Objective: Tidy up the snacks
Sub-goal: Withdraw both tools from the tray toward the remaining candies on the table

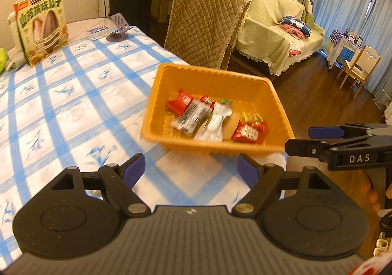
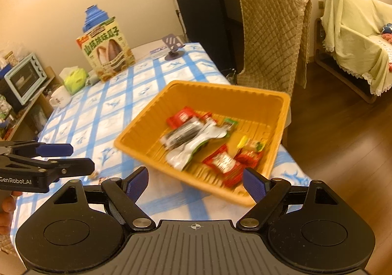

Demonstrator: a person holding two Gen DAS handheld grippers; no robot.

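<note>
In the left wrist view, the left hand-held gripper [image 1: 191, 172] stands wide open with nothing between its blue pads, above the blue-checked tabletop [image 1: 73, 103]. Just past it, toward 12 o'clock, the orange basket [image 1: 171, 83] sits at the tabletop's near corner and holds the snack packets [image 1: 210, 115]: red, silver-black and white wrappers lying loosely together. The right hand-held gripper [image 1: 306, 139] enters from 3 o'clock, its jaws apart and empty. A sunflower seed box [image 1: 41, 25] stands at 10 o'clock.

In the right wrist view, the right hand-held gripper [image 2: 196, 181] gapes open and empty, the basket's near rim between its fingers but untouched. The left hand-held gripper reaches in from 9 o'clock.
</note>
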